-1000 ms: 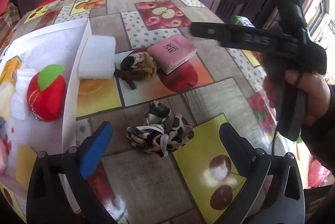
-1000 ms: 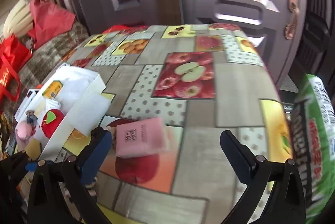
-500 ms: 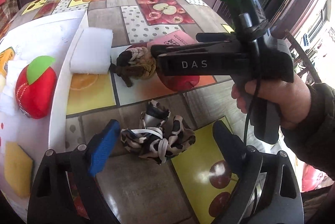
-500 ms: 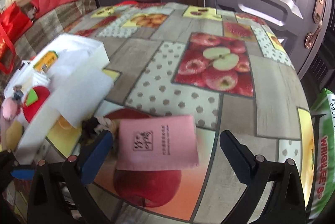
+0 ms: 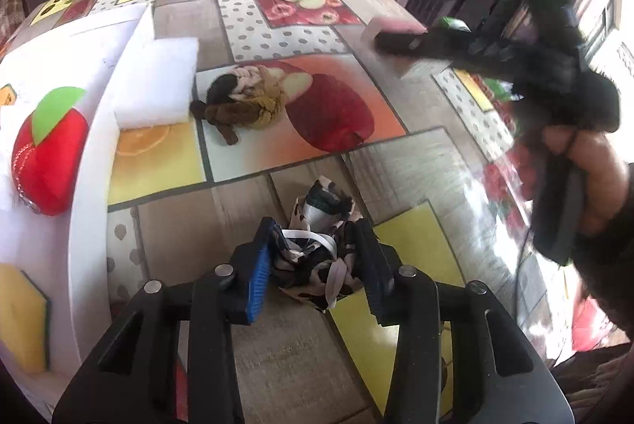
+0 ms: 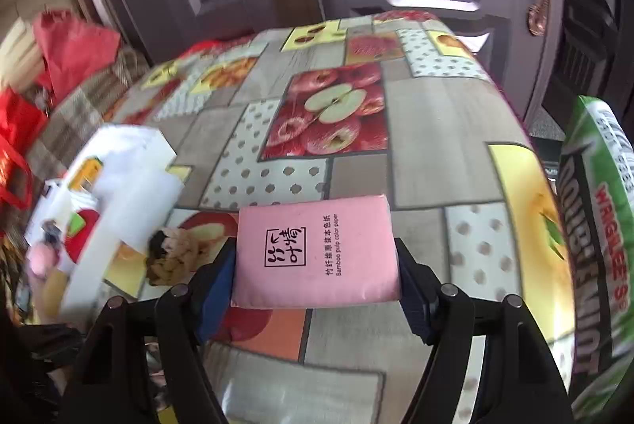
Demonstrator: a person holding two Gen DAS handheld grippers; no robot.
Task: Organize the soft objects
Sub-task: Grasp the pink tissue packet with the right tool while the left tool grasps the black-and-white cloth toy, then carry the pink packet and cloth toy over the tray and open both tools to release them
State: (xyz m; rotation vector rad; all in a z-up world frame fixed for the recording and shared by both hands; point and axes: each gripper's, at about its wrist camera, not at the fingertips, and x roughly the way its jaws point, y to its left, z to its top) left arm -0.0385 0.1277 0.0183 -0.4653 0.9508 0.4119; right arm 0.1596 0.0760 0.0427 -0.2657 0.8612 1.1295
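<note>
1. The left gripper had just been closing; its jaws were seen pressed on the black-and-cream patterned fabric scrunchie, which sat on the fruit-print tablecloth near the tabletop's near edge.
2. The right gripper had just been closing as well; the flat pink tissue pack was clamped between its pads, towards the tabletop's right side.
3. Whether the pack was already clear of the cloth could not be told.
4. The white open box was seen along the tabletop's left edge, with a red plush apple and a yellow sponge block already inside.
5. A white foam block and a brown-and-mustard braided scrunchie were left just outside the box wall, touching each other.
6. Judged step: both grasps secured, lift pending.
7. Advice: the scrunchie should be raised slowly, since loose loops were seen hanging outside the pads and could snag or slip.
8. The pack should be kept level; it was held by its side edges only, so a squeeze too hard would likely buckle it.
</note>
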